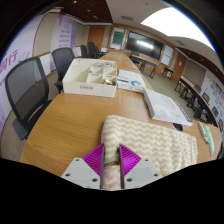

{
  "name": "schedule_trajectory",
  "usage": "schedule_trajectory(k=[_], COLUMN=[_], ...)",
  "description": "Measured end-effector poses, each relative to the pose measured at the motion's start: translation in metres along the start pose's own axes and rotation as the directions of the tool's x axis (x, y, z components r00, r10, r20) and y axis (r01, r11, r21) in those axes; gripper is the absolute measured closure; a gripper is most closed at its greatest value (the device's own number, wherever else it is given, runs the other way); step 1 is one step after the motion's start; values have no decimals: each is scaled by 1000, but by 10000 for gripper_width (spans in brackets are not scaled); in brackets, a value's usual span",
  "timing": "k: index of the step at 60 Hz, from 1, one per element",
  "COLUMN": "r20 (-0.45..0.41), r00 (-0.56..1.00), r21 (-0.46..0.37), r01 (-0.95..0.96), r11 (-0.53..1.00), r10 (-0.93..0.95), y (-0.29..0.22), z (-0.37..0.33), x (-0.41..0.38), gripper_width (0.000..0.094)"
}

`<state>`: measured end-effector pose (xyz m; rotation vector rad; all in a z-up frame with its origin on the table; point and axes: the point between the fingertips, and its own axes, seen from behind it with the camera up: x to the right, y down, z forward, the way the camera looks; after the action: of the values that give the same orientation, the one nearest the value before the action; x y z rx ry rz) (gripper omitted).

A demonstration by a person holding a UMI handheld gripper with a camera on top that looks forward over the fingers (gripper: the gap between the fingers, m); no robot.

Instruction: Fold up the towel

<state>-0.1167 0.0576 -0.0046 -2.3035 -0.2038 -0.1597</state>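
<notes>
A cream towel (150,140) with a wavy yellow pattern lies on the wooden table (70,120), stretching from my fingers away to the right. My gripper (111,160) has its purple pads (95,158) pressed on a bunched edge of the towel, which runs as a narrow strip between the two fingers. The near corner of the towel is lifted into the jaws; the rest rests flat on the table.
A white tray (90,77) with folded cloths stands at the far left of the table. Papers (165,108) lie beyond the towel to the right. Black office chairs (27,95) line the left side. A screen (142,43) hangs on the far wall.
</notes>
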Motion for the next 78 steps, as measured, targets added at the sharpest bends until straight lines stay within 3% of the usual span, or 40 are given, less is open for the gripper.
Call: schedule_trajectory(k=[5, 13, 18, 26, 31, 38, 46, 51, 59, 64, 78], r20=[-5, 31, 126, 350, 406, 365, 219, 154, 29, -3, -5], r00=[1000, 999, 990, 920, 884, 883, 924, 936, 950, 959, 983], r21=[11, 14, 36, 64, 103, 111, 48, -18, -7, 19, 95], r01=[-14, -37, -70, -209, -298, -355, -331, -317, -311, -284, -181], r11=[1000, 999, 997, 976, 949, 928, 942, 948, 950, 959, 979], r10=[14, 36, 65, 174, 234, 294, 313, 316, 312, 284, 182], y=[-2, -10, -30, -85, -120, -129, -74, -31, -6, -9, -35], z=[0, -8, -30, -94, -123, -113, -62, -36, -36, -53, -137], x=[7, 1, -24, -77, -65, -20, 51, 83, 137, 156, 140], gripper_width=[858, 897, 899, 898, 899, 898, 886, 779, 287, 71, 79])
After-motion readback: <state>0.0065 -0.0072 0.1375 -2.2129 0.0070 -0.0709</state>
